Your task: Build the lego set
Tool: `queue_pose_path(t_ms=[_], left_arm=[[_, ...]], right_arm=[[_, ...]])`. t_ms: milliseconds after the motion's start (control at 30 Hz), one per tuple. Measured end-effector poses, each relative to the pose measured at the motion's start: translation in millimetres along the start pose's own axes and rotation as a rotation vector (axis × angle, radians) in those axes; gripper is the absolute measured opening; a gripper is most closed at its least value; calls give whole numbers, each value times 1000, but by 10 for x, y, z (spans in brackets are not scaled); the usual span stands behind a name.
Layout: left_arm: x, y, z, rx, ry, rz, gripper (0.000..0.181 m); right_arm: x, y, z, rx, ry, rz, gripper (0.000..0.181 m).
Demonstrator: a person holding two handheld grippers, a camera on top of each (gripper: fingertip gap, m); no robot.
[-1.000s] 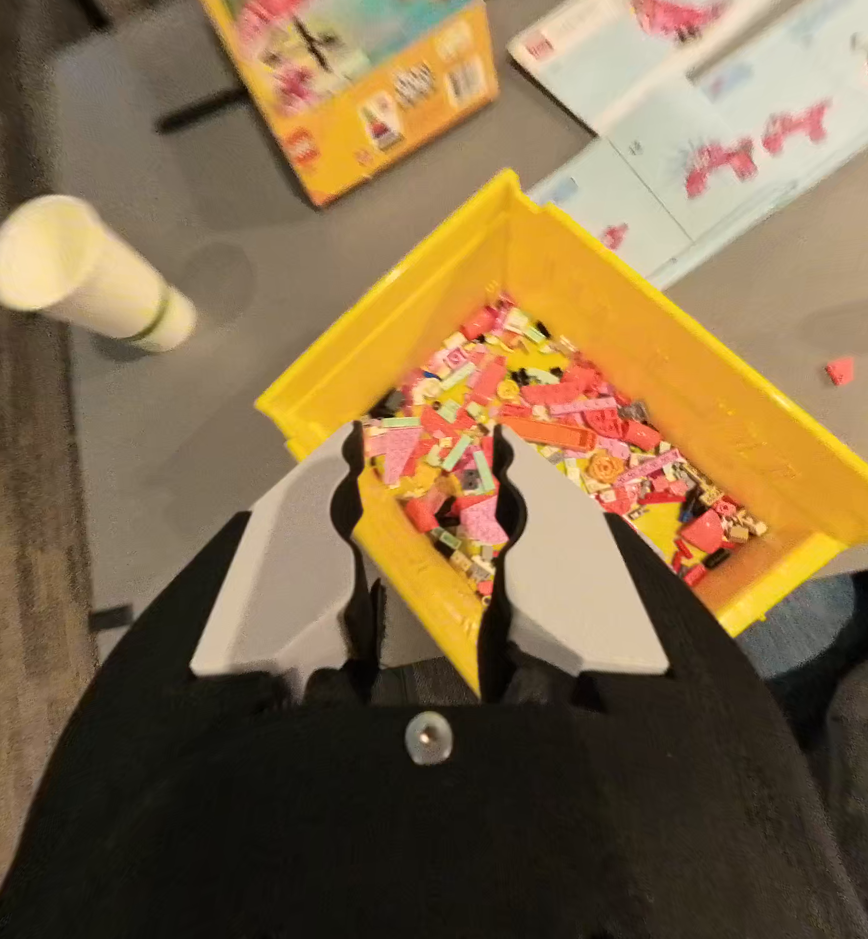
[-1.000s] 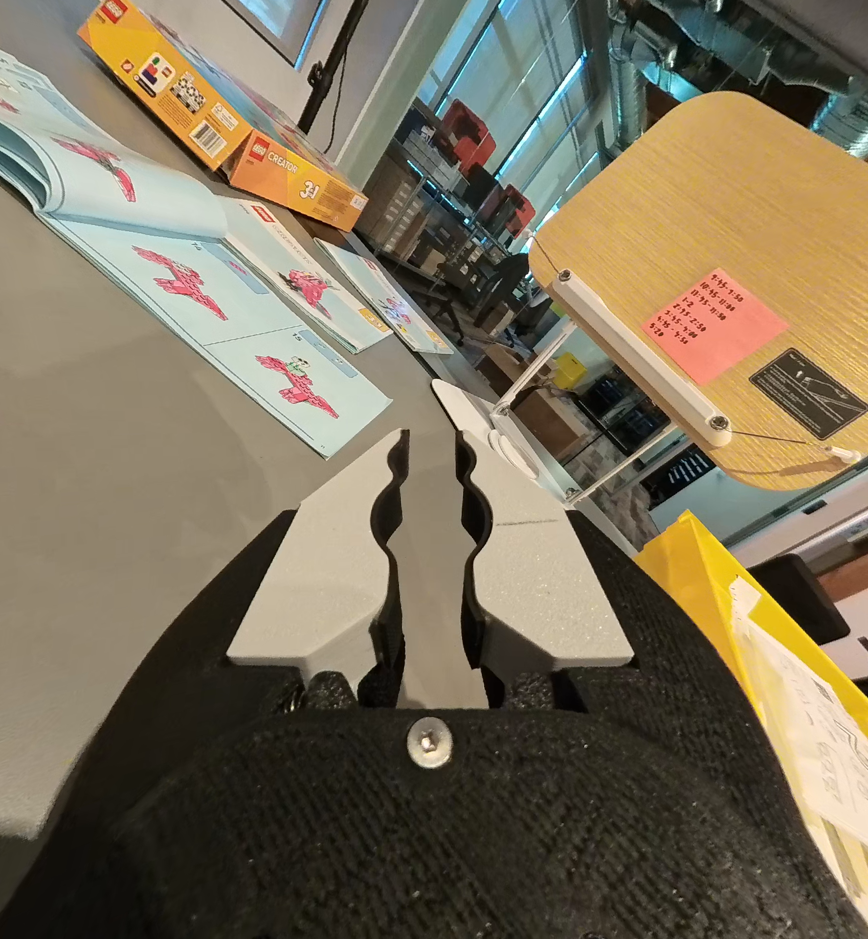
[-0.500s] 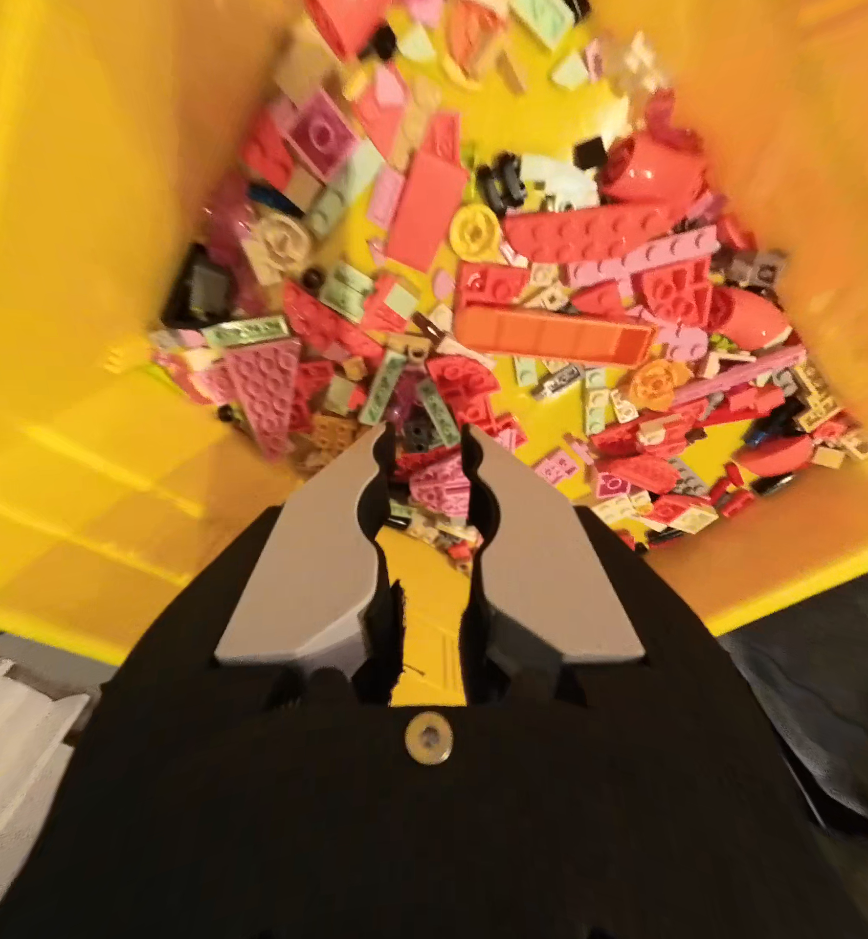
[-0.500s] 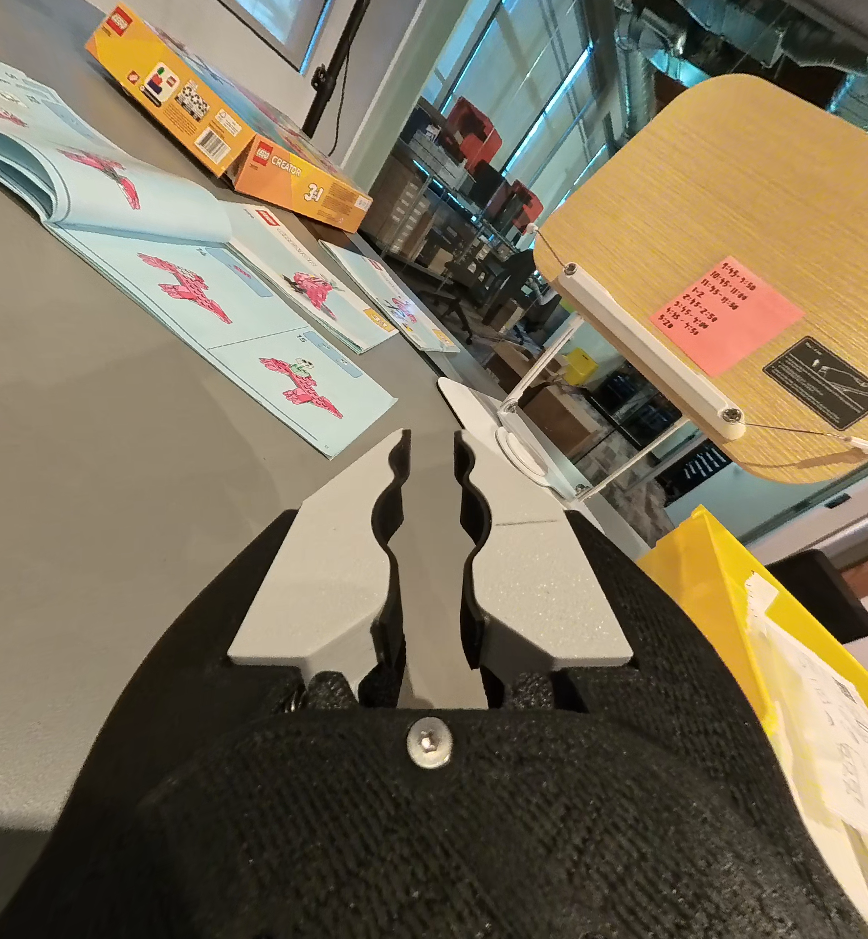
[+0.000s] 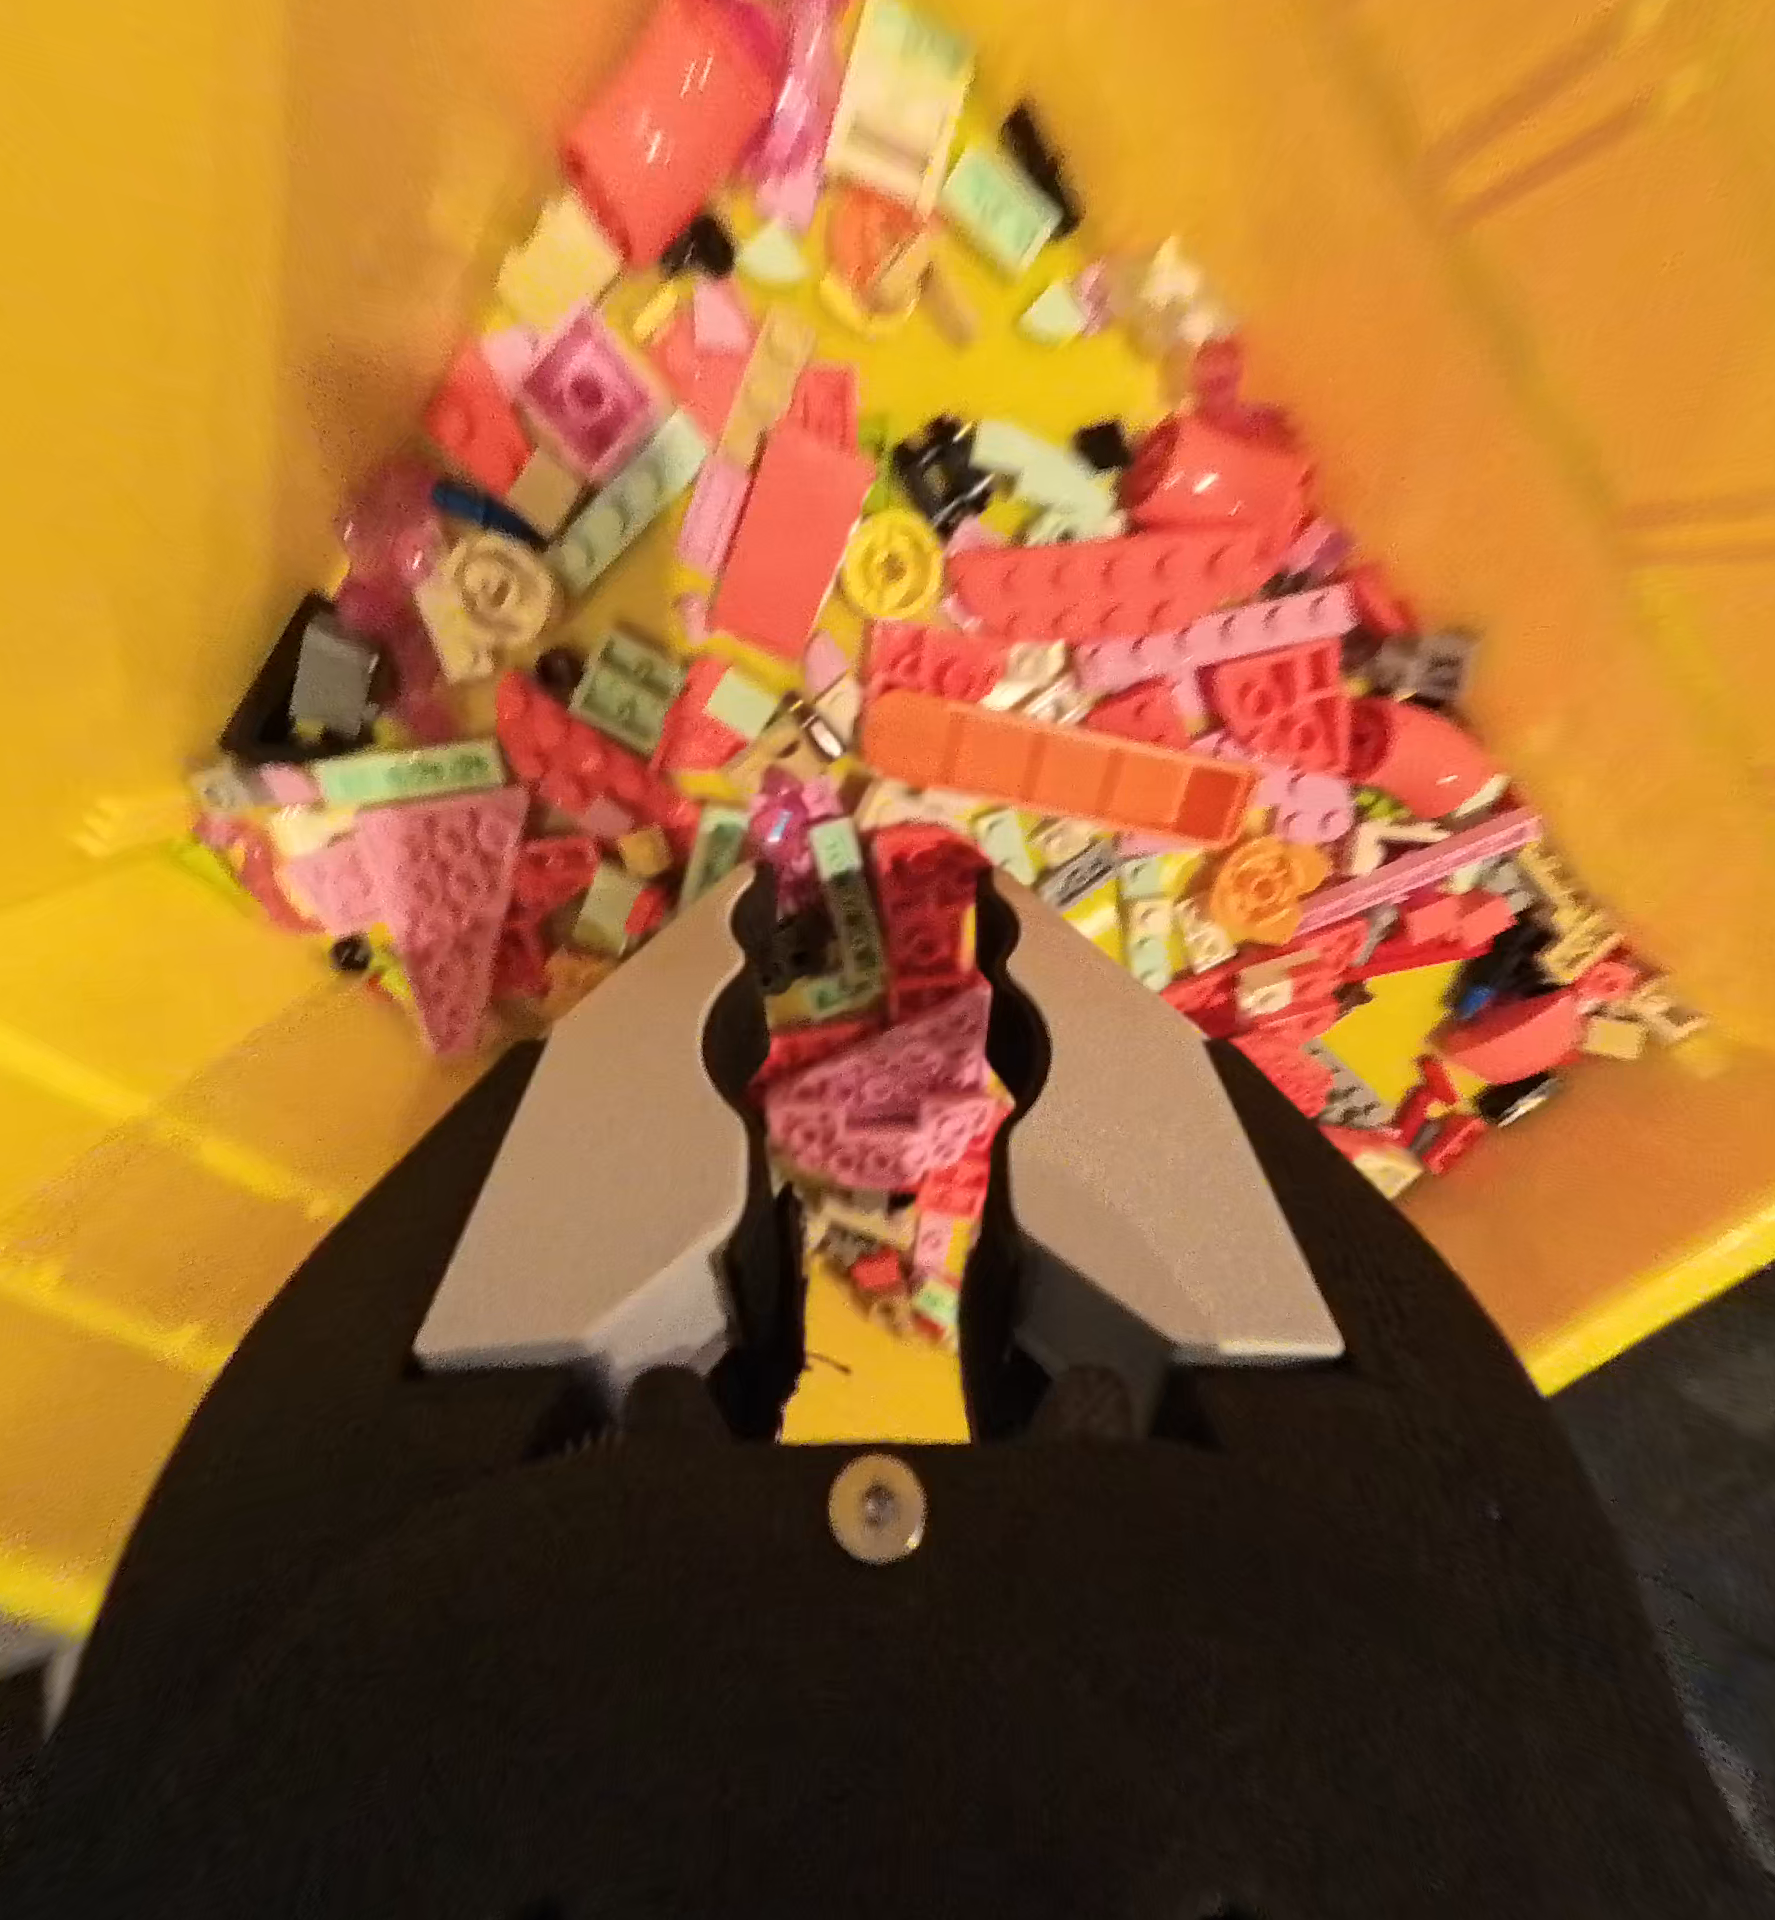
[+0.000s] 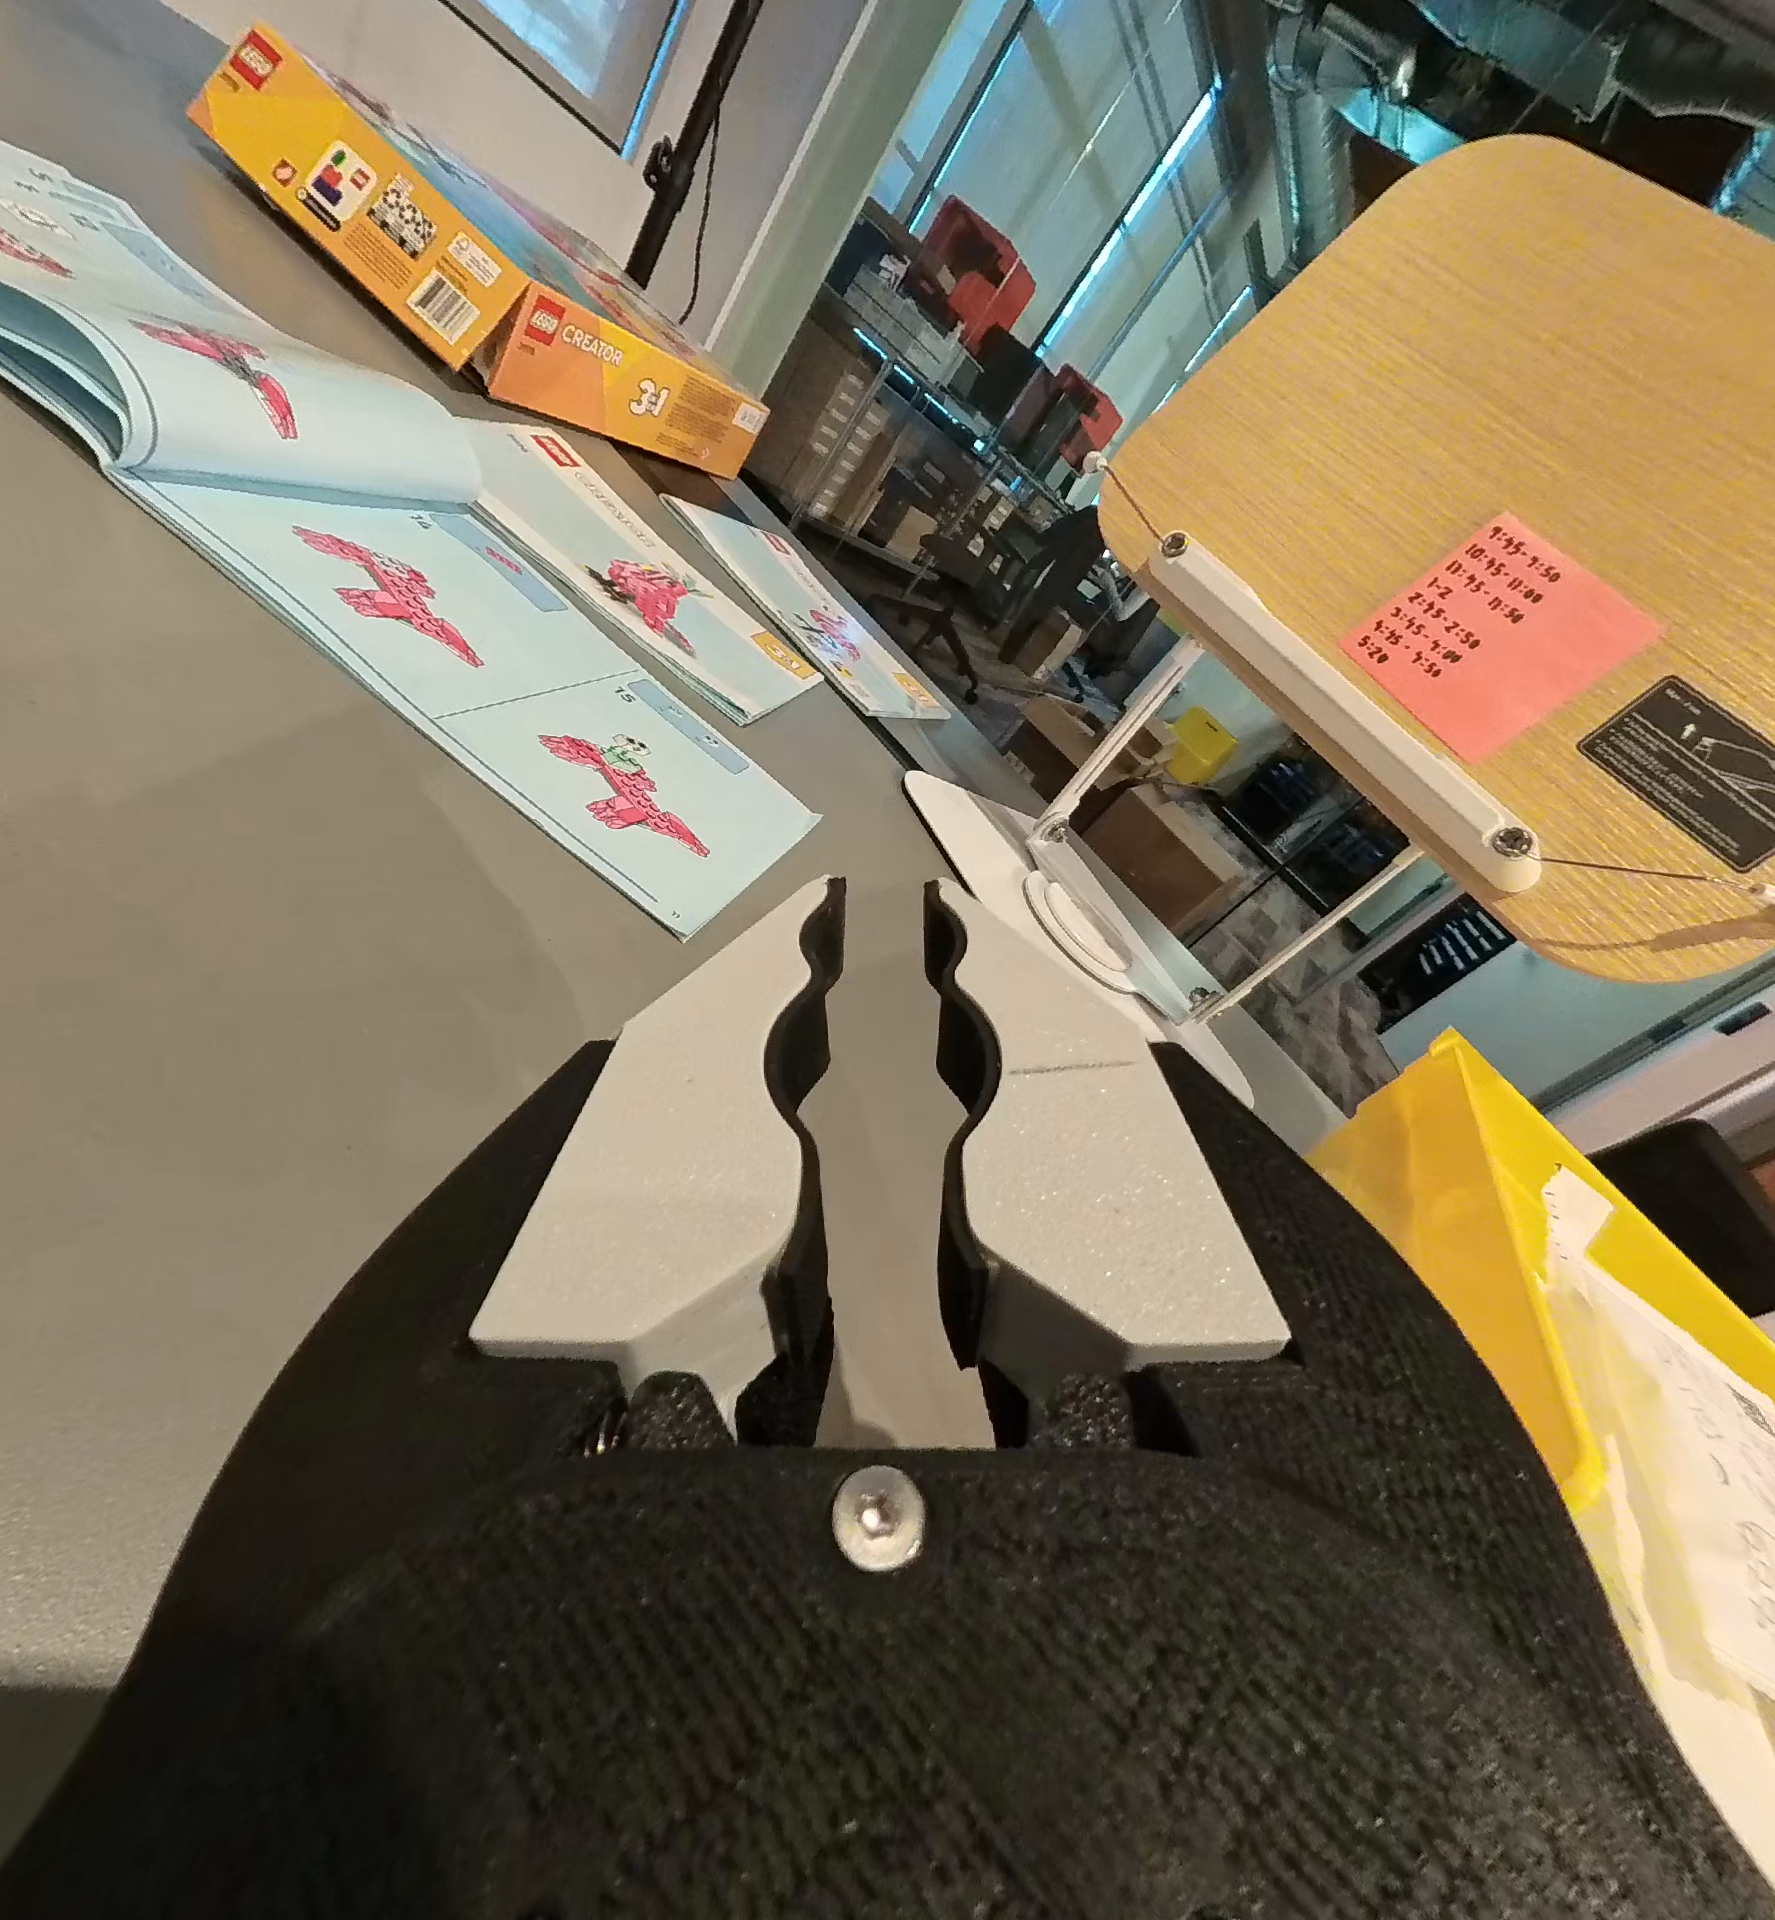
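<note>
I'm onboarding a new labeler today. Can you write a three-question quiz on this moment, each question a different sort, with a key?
1. True or false: the left claw is shut on a brick.
2. Multiple choice: the long orange plate lies A) on the grey table, B) in the yellow bin, C) on the open instruction booklet.
3. Fill in: the right claw hovers over the grey ____.

Key
1. False: its fingers are apart over the lego pieces, gripping nothing.
2. B, in the yellow bin.
3. Table, near the open instruction booklet.
</note>
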State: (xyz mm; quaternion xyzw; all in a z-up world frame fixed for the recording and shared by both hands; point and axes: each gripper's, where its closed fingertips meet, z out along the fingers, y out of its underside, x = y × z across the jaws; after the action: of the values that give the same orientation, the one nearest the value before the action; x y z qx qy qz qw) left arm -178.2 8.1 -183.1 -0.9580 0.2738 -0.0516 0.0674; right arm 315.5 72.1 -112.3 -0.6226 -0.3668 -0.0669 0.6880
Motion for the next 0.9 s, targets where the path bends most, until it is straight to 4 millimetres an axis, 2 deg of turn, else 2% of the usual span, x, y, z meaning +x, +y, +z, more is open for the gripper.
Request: queue_pose_path(t_ms=[100,167,267,333,533,600,633,733,800,900], left_arm=[[235,-293,-100,184,173,-6,39],[207,-408,-202,259,186,-45,39],[9,-323,-201,206,65,-39,30],[-41,-223,-146,144,22,-8,24],[129,-120,-40,82,121,-13,21],[264,-187,-94,136,217,-28,20],[227,-201,-123,151,194,-51,20],[-82,-32,-172,84,-78,-26,28],[-82,147,-197,0,-128,-32,33],[-16,424,-222,-120,-123,-96,52]], right_arm=[[-6,2,-1,-2,-1,-1,13],[-6,4,0,-3,-1,0,13],[-3,5,2,-3,-1,1,13],[-7,6,3,-4,-3,2,13],[-7,10,4,-5,-6,7,13],[-7,11,3,-5,-6,8,13],[-8,10,3,-4,-6,9,13],[-8,10,1,-5,-7,12,13],[-12,5,-2,-1,-10,13,13],[-35,9,4,-5,-21,6,13]])
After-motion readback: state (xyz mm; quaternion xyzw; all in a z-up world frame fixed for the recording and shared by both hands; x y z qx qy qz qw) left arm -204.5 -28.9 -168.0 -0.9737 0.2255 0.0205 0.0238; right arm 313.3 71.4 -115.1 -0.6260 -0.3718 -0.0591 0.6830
